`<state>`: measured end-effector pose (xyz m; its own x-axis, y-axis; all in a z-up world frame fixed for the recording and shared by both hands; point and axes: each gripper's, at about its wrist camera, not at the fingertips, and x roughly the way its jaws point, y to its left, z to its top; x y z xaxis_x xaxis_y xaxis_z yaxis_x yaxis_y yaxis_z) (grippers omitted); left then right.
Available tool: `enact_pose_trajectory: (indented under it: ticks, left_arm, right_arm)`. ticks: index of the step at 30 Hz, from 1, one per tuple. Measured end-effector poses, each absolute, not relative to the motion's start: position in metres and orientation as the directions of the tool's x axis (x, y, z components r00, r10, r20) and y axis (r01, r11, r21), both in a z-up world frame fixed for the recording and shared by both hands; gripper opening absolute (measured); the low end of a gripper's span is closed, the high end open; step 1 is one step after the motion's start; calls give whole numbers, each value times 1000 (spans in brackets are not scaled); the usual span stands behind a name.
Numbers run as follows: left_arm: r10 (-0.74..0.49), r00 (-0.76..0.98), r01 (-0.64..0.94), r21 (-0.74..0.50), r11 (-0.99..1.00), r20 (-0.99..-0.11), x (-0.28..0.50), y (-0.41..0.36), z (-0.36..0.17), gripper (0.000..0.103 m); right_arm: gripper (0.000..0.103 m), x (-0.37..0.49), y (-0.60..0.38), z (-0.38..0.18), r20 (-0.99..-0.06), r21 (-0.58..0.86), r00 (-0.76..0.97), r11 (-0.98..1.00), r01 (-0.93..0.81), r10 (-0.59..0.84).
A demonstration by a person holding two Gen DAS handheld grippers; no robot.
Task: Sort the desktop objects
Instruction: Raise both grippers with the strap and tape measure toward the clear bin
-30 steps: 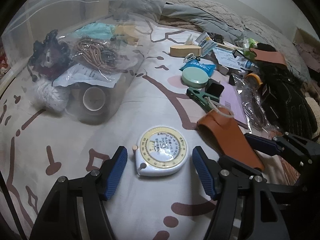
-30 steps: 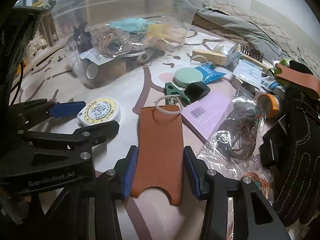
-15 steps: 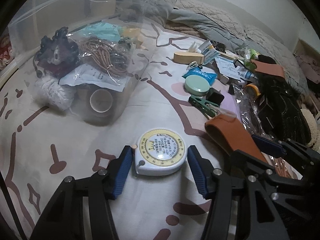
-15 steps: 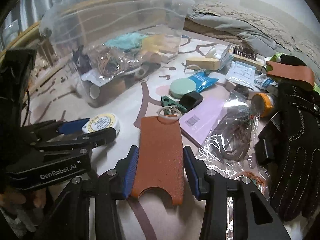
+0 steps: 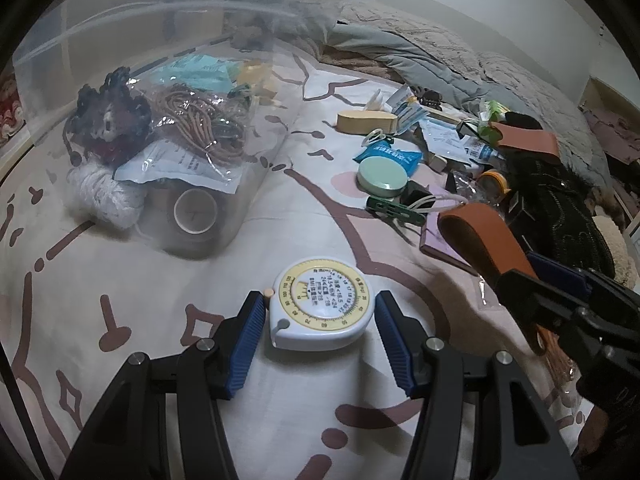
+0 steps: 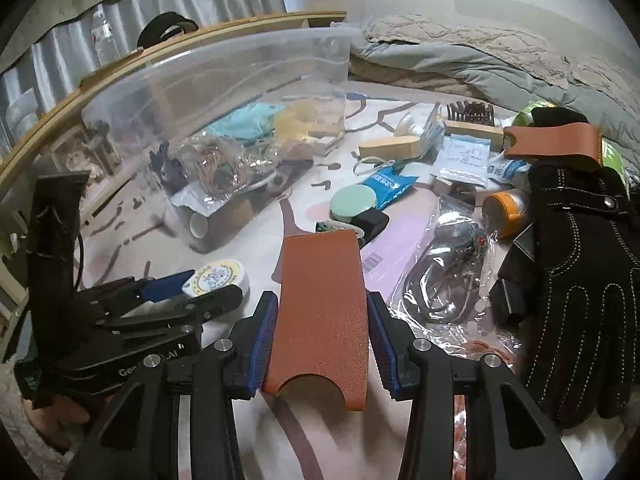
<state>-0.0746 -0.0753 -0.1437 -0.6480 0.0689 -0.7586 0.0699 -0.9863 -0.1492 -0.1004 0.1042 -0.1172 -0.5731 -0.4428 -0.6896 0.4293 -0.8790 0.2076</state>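
Note:
A white and yellow round tape measure point(image 5: 320, 304) lies on the patterned bedsheet with my left gripper point(image 5: 320, 312) shut on it, a blue pad against each side. My right gripper point(image 6: 322, 308) is shut on a brown leather sleeve point(image 6: 320, 280) and holds it above the sheet, its far end tilted up. The left wrist view shows that sleeve point(image 5: 480, 240) raised at the right, and the right wrist view shows the tape measure point(image 6: 216, 278) at the left. The clear plastic bin point(image 6: 224, 56) behind holds cords, yarn, a tape roll and packets.
On the right of the sheet lie a green round tin point(image 5: 383, 174), a green clip, a pink notebook point(image 6: 384, 264), a bag of cables point(image 6: 444, 276), an orange-capped jar point(image 6: 504, 208), a black glove point(image 6: 580, 260) and a second leather sleeve point(image 6: 552, 140). A grey blanket point(image 5: 420, 52) is at the back.
The left jaws came in against the tape measure's sides. The right gripper rose with the leather sleeve, lifting its far end off the sheet.

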Motion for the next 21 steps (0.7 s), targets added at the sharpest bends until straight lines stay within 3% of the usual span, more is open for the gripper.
enact_pose_trajectory:
  ticks: [7, 12, 21]
  left_arm:
    - [79, -685, 40, -145, -989, -724, -70, -70, -133, 57]
    - [94, -709, 19, -152, -988, -698, -68, -68, -124, 57]
    - [110, -691, 24, -175, -984, -715, -73, -70, -130, 57]
  right_arm:
    - [46, -95, 112, -105, -663, 233, -591, -876, 422, -461]
    - [38, -94, 123, -96, -632, 267, -609, -873, 408, -479]
    - [38, -103, 124, -115, -694, 300, -536, -870, 391, -480]
